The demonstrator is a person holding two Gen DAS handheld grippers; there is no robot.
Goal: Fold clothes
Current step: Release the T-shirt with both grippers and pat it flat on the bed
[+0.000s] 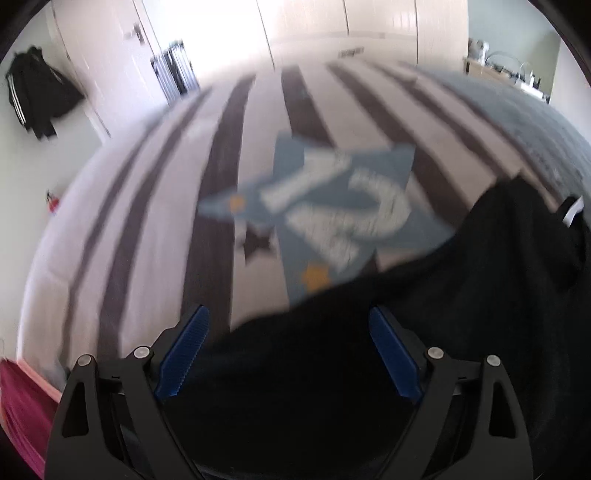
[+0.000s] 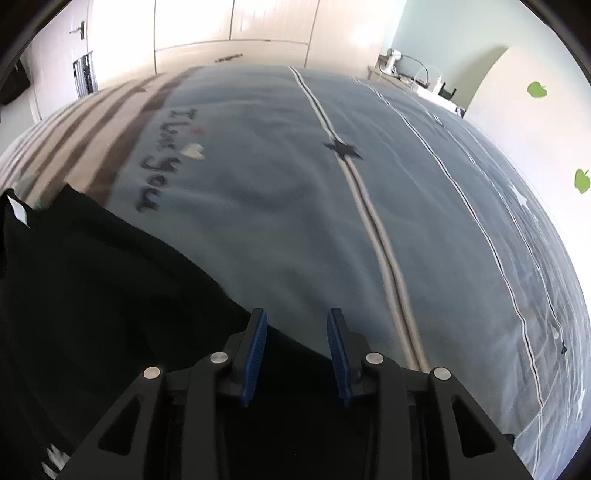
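A black garment (image 1: 443, 302) lies on the bed, filling the lower right of the left wrist view. My left gripper (image 1: 290, 325) hangs wide open over the garment's near edge, nothing between its blue pads (image 1: 184, 354). In the right wrist view the same black garment (image 2: 110, 295) spreads over the lower left, a white neck label (image 2: 20, 212) showing at its far end. My right gripper (image 2: 297, 328) is open with a narrower gap, held above the garment's right edge, empty. Both views are motion-blurred.
The bed has a striped white and brown cover (image 1: 155, 221) with a blue star patch (image 1: 332, 214), and a blue-grey cover with lettering (image 2: 258, 221). Wardrobe doors (image 2: 236, 26) stand beyond the bed. A dark jacket (image 1: 37, 96) hangs at left; a bedside shelf (image 2: 413, 79) sits at right.
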